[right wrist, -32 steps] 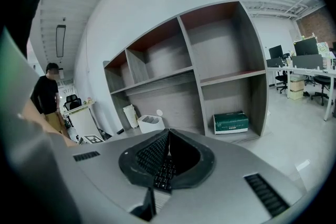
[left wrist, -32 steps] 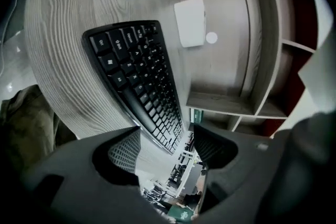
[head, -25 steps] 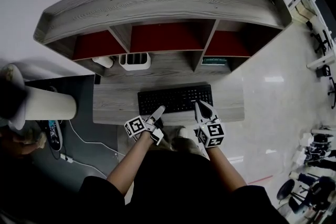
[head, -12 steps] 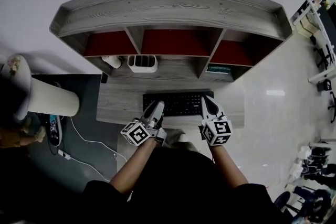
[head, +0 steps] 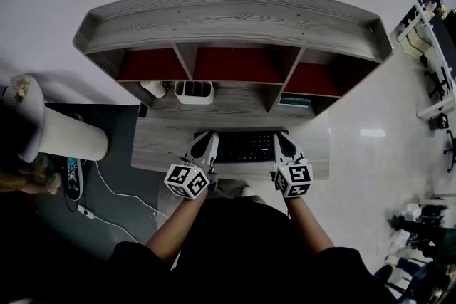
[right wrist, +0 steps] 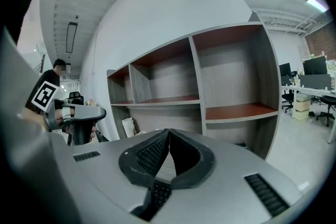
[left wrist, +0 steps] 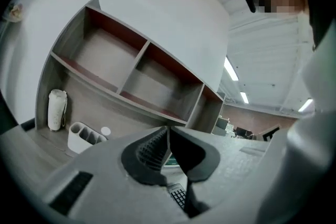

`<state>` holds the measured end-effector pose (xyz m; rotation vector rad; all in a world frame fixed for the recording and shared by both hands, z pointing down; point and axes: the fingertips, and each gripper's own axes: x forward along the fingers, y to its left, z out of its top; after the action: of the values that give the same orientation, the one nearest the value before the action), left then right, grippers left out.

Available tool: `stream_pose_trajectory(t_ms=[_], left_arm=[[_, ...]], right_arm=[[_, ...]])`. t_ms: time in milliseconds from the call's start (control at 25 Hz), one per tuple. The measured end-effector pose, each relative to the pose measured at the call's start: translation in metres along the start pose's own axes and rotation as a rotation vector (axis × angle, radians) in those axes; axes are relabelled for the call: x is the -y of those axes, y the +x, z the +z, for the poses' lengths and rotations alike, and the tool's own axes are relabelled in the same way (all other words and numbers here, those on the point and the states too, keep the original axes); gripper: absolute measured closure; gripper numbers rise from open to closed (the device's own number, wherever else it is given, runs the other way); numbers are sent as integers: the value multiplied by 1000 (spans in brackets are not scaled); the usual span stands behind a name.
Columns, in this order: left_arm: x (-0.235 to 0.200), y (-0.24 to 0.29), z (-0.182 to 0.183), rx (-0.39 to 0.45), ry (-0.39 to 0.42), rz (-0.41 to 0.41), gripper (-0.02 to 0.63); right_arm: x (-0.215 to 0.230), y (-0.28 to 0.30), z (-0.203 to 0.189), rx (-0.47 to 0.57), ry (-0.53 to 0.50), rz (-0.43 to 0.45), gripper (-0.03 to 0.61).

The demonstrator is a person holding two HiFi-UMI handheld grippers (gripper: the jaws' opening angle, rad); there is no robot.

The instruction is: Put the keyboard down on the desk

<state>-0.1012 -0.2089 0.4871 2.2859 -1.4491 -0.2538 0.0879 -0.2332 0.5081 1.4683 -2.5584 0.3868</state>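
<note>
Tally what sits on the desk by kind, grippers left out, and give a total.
Keyboard: 1
White divided holder: 1
White roll: 1
Small white round thing beside the holder: 1
Flat green thing, perhaps a book: 1
Total: 5

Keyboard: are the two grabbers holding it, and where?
Nothing is held. The keyboard lies on the desk. The left gripper has just closed its jaws on nothing; the right gripper is shut and empty too.
</note>
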Motion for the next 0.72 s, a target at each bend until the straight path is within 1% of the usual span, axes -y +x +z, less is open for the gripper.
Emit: stream_pose_trajectory(t_ms=[80, 200, 360, 560, 720], left_arm=[[-3, 2, 2, -3, 13, 10, 584], [-6, 0, 4, -7, 59, 28, 584], [-11, -3, -3, -24, 102, 45, 584], [-15, -11, -13, -53, 136, 65, 584], [-22, -13, -18, -62, 154, 74, 584]], right_arm=[[3, 2, 3, 3, -4, -3, 565], [3, 6, 3, -10, -14, -7, 565], [-4, 11, 2, -18, -34, 9, 565], [-18, 15, -3, -32, -44, 53, 565], [-18, 16, -5, -31, -52, 50, 565]])
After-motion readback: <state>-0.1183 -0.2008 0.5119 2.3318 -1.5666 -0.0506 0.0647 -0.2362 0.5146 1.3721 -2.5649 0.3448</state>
